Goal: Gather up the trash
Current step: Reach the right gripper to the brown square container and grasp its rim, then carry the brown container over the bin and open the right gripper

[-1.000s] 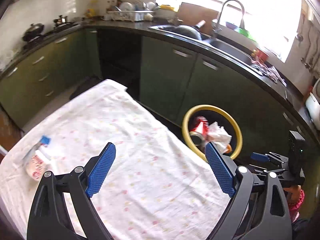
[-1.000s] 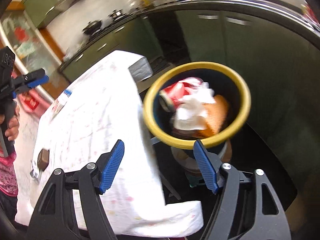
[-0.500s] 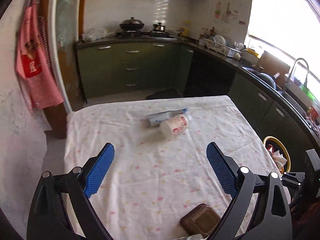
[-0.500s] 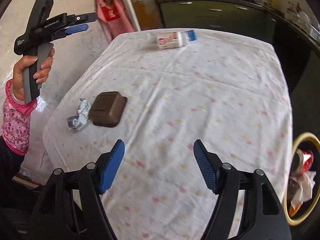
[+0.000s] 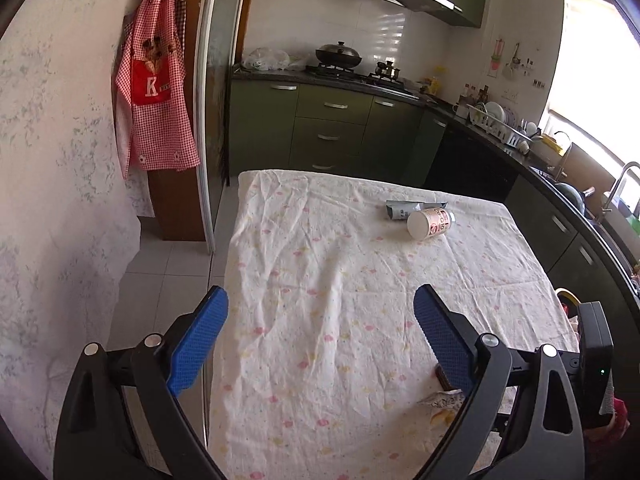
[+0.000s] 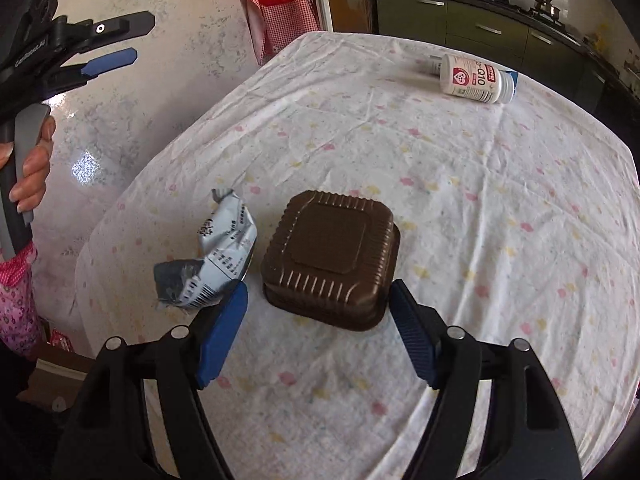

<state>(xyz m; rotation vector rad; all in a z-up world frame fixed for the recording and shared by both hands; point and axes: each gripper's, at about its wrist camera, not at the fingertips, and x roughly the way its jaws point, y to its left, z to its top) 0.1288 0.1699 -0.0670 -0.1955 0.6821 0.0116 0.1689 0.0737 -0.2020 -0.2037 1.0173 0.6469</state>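
Note:
In the right wrist view a brown ribbed plastic box [image 6: 331,256] lies on the table with a crumpled silver wrapper [image 6: 218,256] at its left. My right gripper [image 6: 318,326] is open, fingers on either side of the box's near edge, not touching it. A white pill bottle [image 6: 476,78] lies on its side at the far right; it also shows in the left wrist view [image 5: 430,222] beside a flat grey packet [image 5: 404,210]. My left gripper [image 5: 320,338] is open and empty above the table's near left edge.
The table wears a white flowered cloth [image 5: 340,280]. The yellow rim of the trash bin [image 5: 568,296] peeks past the table's right side. Green kitchen cabinets [image 5: 332,132] stand beyond the table. A red apron [image 5: 154,100] hangs on the left wall.
Both grippers swung away from the trash bin toward the table. My right gripper has come down close to the brown box. My left view turned left along the table.

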